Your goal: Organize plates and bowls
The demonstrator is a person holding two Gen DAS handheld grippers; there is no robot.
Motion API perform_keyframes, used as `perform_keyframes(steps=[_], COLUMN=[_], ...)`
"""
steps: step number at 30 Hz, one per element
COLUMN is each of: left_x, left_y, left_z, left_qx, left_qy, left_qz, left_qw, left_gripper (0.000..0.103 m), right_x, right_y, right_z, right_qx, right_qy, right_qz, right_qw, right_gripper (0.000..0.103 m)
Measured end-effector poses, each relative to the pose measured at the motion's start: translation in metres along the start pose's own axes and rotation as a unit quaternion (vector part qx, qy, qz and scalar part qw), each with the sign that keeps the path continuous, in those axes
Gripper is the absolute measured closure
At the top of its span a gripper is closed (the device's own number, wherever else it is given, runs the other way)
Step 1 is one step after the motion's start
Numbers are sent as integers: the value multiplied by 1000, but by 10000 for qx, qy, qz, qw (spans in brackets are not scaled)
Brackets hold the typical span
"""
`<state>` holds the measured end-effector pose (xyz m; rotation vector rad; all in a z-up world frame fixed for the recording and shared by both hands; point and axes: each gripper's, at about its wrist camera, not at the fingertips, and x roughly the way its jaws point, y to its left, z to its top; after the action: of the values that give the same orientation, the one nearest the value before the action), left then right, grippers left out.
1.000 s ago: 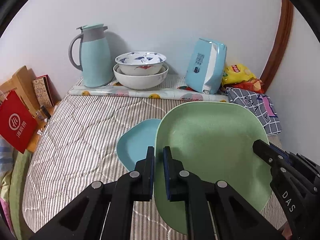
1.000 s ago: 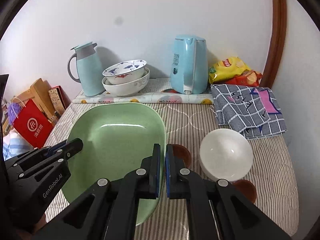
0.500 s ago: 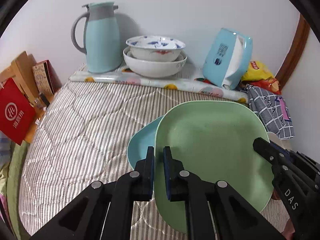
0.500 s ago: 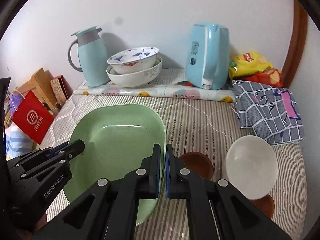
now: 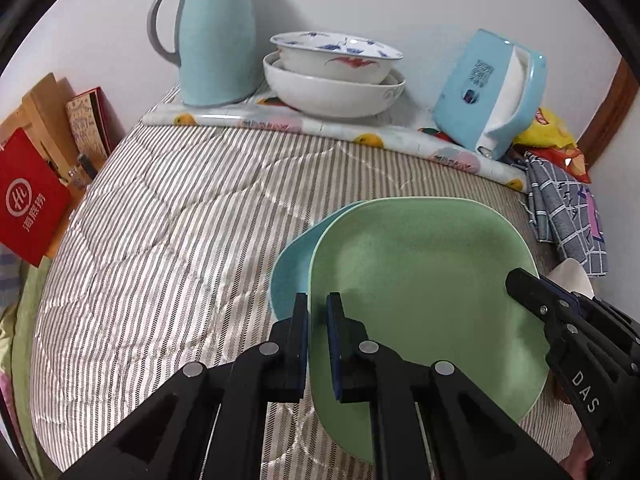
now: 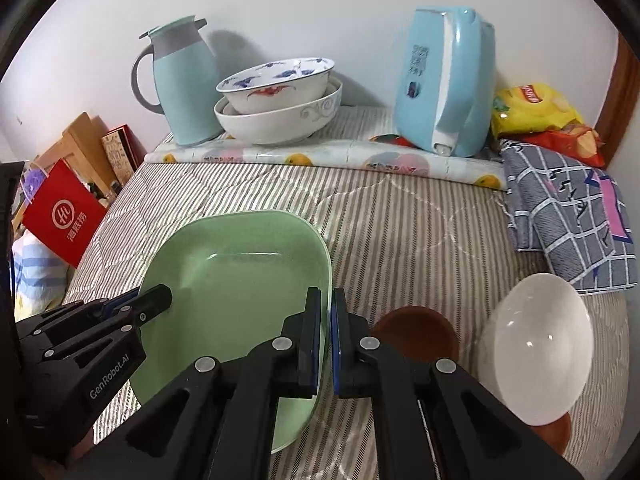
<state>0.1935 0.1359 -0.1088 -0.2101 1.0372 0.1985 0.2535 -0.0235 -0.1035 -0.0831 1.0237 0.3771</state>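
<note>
A large green square plate [image 5: 424,288] [image 6: 240,292] is held level above the striped bed by both grippers. My left gripper [image 5: 318,320] is shut on its left rim. My right gripper [image 6: 326,320] is shut on its right rim. A light blue plate [image 5: 290,272] lies on the bed under the green plate's left edge, mostly hidden. A white bowl [image 6: 540,356] and a brown bowl [image 6: 416,326] sit on the bed right of the right gripper. Two stacked patterned bowls [image 5: 334,76] [image 6: 280,104] stand at the back.
A teal thermos jug [image 5: 216,36], a blue kettle [image 6: 444,80], snack bags [image 6: 540,116] and a checked cloth [image 6: 568,216] line the back and right. A red bag [image 5: 28,208] and boxes stand left of the bed. A second brown bowl [image 6: 560,436] peeks out under the white one.
Both grippers have carried the green plate forward toward the back of the bed and over the blue plate, which is now more covered. Both grips are unchanged.
</note>
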Motion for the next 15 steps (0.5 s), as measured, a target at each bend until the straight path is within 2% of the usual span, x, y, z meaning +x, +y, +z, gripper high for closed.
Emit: perform_keyframes(steps=[8, 15], left_x=[11, 17], left_y=[11, 18], left_z=[-4, -1], left_qx=[-58, -97], left_qy=[192, 235], left_qz=[109, 146], left_qw=[9997, 9996], left_gripper=[94, 94], right_x=[20, 30], right_y=[7, 11], right_z=[-2, 3], right_qx=[-57, -83], right_qy=[255, 313], right_qz=[192, 256], right_qw=[9995, 9991], right_gripper=[98, 98])
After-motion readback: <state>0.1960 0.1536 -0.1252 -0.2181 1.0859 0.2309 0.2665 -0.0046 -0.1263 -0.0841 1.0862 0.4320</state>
